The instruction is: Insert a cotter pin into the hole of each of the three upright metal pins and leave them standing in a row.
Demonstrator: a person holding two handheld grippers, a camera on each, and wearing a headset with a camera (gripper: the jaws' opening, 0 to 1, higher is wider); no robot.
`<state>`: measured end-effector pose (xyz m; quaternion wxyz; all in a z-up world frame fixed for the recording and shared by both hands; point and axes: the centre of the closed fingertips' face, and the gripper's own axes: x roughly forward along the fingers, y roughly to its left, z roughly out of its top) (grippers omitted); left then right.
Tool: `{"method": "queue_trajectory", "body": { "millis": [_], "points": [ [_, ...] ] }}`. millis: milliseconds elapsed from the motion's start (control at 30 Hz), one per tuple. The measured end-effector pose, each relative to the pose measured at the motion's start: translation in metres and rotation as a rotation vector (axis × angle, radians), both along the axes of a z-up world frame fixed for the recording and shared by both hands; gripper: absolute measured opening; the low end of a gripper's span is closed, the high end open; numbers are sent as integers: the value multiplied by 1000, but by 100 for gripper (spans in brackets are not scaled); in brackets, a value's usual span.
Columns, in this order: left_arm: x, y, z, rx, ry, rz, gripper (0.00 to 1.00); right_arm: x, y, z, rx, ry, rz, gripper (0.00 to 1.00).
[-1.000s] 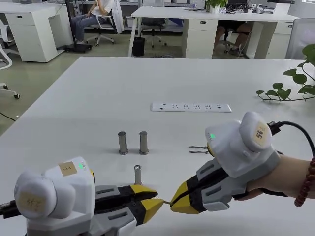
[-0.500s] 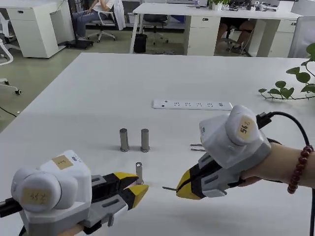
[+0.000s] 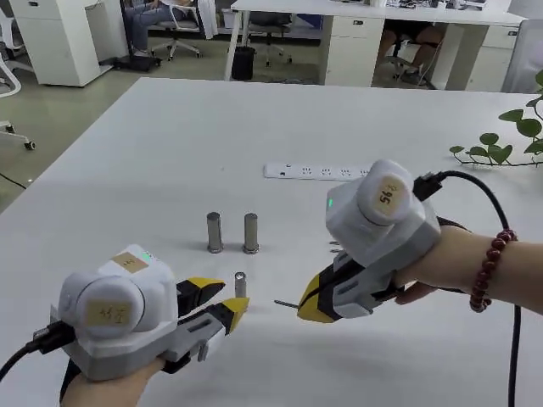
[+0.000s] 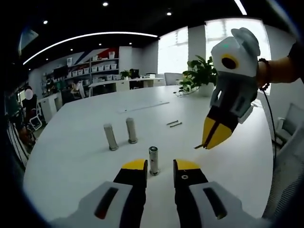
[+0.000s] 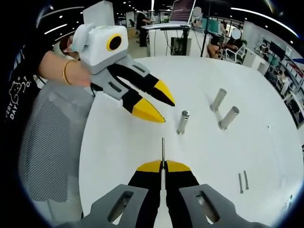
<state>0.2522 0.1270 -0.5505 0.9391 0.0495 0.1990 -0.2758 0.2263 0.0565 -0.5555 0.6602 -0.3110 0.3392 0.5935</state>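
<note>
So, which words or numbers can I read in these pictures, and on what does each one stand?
"56", rest unclear: sticker on the right gripper.
Stickers on the left gripper: handwriting too blurred to read.
"VERY DAY", start cut off: print on the person's dark clothing.

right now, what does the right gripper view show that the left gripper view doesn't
Right gripper view: the cotter pin lengthwise in its own shut jaws, and the left hand-held gripper, jaws open. Left gripper view: the right hand-held gripper, a power strip, a plant. Both: the three metal pins upright, two spare cotter pins on the table.
</note>
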Motion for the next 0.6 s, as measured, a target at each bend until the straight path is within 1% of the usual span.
{"method": "queue_trajectory", "body": {
  "millis": [133,167,233,333,433,500,567,600],
  "points": [
    [6,0,-6,16,6,12,20,6,2,-4,-28,6,-17,0],
    [7,-1,-8,24,4,11,20,8,3,-5,-36,6,-20,0],
    [9,-1,-13,53,6,9,20,11,5,-5,-40,9,-20,0],
    [13,-2,-18,55,17,15,21,17,9,-4,-41,4,-26,0],
    [15,-3,-23,70,25,18,22,23,12,-3,-40,4,-43,0],
    [17,-3,-26,66,30,21,22,26,14,-2,-35,2,-46,0],
    [18,-3,-29,63,43,29,22,28,18,-2,-31,-1,-44,0],
    [19,-3,-30,53,52,38,21,30,19,-2,-37,-6,-43,0]
  ]
}}
